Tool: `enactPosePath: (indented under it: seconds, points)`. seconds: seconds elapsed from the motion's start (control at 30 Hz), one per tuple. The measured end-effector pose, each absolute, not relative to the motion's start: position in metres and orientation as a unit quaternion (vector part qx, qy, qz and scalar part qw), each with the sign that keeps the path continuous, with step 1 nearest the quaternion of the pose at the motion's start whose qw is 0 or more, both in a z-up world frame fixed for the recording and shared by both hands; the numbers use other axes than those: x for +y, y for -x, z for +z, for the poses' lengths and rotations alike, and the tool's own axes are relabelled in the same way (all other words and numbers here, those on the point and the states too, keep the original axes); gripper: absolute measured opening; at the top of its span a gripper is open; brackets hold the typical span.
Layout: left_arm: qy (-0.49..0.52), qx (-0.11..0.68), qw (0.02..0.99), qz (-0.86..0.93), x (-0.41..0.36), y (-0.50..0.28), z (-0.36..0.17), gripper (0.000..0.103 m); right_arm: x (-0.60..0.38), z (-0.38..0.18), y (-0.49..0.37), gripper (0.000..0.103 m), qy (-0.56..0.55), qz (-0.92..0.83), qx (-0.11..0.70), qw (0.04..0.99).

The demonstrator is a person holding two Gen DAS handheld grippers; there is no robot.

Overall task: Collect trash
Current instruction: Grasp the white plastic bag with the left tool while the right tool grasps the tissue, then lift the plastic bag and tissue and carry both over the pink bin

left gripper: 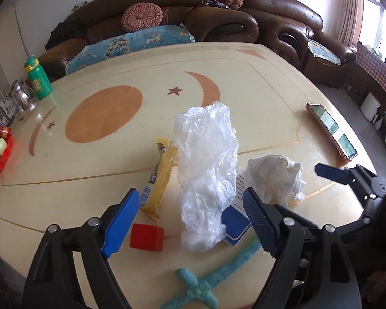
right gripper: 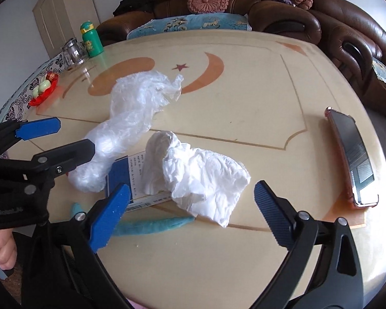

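Observation:
A crumpled clear plastic bag point(left gripper: 205, 175) lies mid-table, also in the right wrist view point(right gripper: 131, 118). A crumpled white tissue point(left gripper: 275, 177) point(right gripper: 200, 177) lies to its right, over a blue and white box point(left gripper: 235, 221) point(right gripper: 131, 180). A yellow snack wrapper point(left gripper: 158, 177) lies left of the bag. My left gripper point(left gripper: 190, 221) is open, jaws either side of the bag's near end. My right gripper point(right gripper: 190, 211) is open just before the tissue; it also shows at the right edge of the left wrist view point(left gripper: 332, 172).
A red block point(left gripper: 146, 237) and a teal toy sword point(left gripper: 208, 278) point(right gripper: 151, 225) lie near the front edge. A phone point(left gripper: 332, 131) point(right gripper: 352, 159) lies at the right. A green bottle point(left gripper: 37, 77), glass jar point(left gripper: 23, 95) and red dish point(left gripper: 0, 154) stand at the left. A brown sofa point(left gripper: 218, 20) stands behind.

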State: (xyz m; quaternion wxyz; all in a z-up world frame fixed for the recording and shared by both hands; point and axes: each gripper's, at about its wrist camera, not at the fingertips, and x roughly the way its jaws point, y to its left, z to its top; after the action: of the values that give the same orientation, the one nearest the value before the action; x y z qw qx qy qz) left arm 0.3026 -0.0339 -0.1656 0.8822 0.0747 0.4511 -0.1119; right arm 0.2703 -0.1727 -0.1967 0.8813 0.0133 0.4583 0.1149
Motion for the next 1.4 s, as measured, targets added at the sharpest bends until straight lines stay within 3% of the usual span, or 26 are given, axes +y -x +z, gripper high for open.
enactPosePath:
  seconds: [0.03, 0.1, 0.3, 0.47, 0.63, 0.7, 0.87, 1.03, 1.4]
  points:
    - [-0.074, 0.452, 0.882, -0.113, -0.035, -0.305, -0.168, 0.080, -0.173, -0.199, -0.273, 0.089, -0.016, 0.118, 0.460, 0.880]
    - [-0.079, 0.454, 0.880, -0.114, -0.038, -0.308, -0.171, 0.080, -0.173, -0.203, -0.278, 0.074, -0.019, 0.121, 0.464, 0.877]
    - [-0.071, 0.466, 0.872, -0.133, -0.041, -0.316, -0.182, 0.070, -0.171, -0.212, -0.286, 0.070, -0.017, 0.128, 0.472, 0.872]
    - [-0.070, 0.476, 0.867, -0.132, -0.041, -0.321, -0.188, 0.058, -0.170, -0.213, -0.289, 0.054, -0.016, 0.133, 0.469, 0.873]
    - [-0.065, 0.482, 0.864, -0.130, -0.040, -0.324, -0.191, 0.057, -0.169, -0.212, -0.290, 0.039, -0.018, 0.138, 0.465, 0.875]
    - [-0.066, 0.484, 0.863, -0.130, -0.041, -0.325, -0.192, 0.052, -0.170, -0.212, -0.290, 0.027, -0.019, 0.139, 0.462, 0.875]
    - [-0.068, 0.479, 0.865, -0.130, -0.041, -0.323, -0.189, 0.041, -0.167, -0.209, -0.289, 0.015, -0.010, 0.134, 0.457, 0.879]
    - [-0.063, 0.472, 0.870, -0.130, -0.038, -0.320, -0.184, 0.033, -0.168, -0.206, -0.287, 0.011, -0.002, 0.124, 0.449, 0.885]
    - [-0.068, 0.448, 0.883, -0.119, -0.034, -0.312, -0.170, 0.031, -0.169, -0.195, -0.282, 0.010, -0.002, 0.116, 0.437, 0.892]
